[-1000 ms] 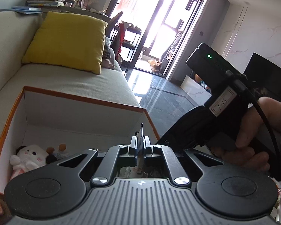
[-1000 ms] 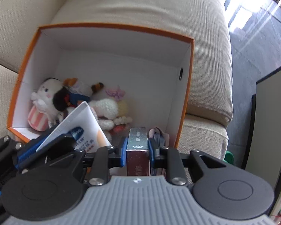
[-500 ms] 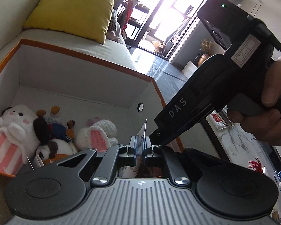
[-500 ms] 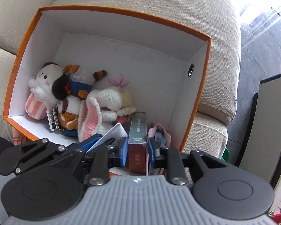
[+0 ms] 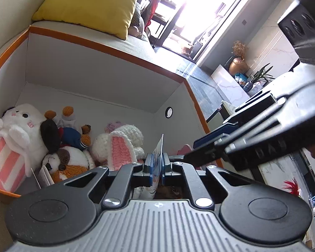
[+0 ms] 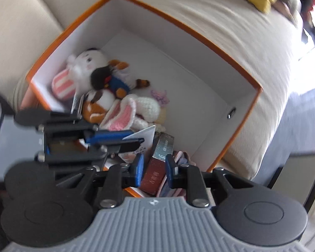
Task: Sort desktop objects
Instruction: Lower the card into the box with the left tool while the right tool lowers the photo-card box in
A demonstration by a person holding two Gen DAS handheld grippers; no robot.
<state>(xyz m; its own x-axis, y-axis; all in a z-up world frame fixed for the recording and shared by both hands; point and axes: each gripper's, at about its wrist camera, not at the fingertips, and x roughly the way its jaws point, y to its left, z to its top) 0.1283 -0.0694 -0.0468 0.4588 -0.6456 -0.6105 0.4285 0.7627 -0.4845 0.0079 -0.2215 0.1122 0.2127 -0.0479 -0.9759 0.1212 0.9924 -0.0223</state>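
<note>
An orange-rimmed white box (image 5: 107,46) (image 6: 199,31) sits on a beige sofa and holds plush toys (image 5: 21,130) (image 6: 107,82). My left gripper (image 5: 156,163) (image 6: 134,137) is shut on a thin white printed card (image 5: 158,157) (image 6: 145,134), edge-on, held inside the box's near right corner. My right gripper (image 6: 154,170) is open, its jaws wide on either side of a dark red and silver rectangular box (image 6: 158,161) that leans in the box beside a pink pouch (image 6: 178,157). The right gripper also shows at the right of the left wrist view (image 5: 208,147).
A yellow cushion (image 5: 90,6) lies on the sofa (image 6: 231,27) behind the box. A bright glass door, a brass vase (image 5: 238,67) and a plant (image 5: 262,75) stand across the dark tiled floor. The right wrist view is motion-blurred.
My right gripper has opened and let go of the dark red box, which now rests in the orange box. My left gripper has lowered the card into the box.
</note>
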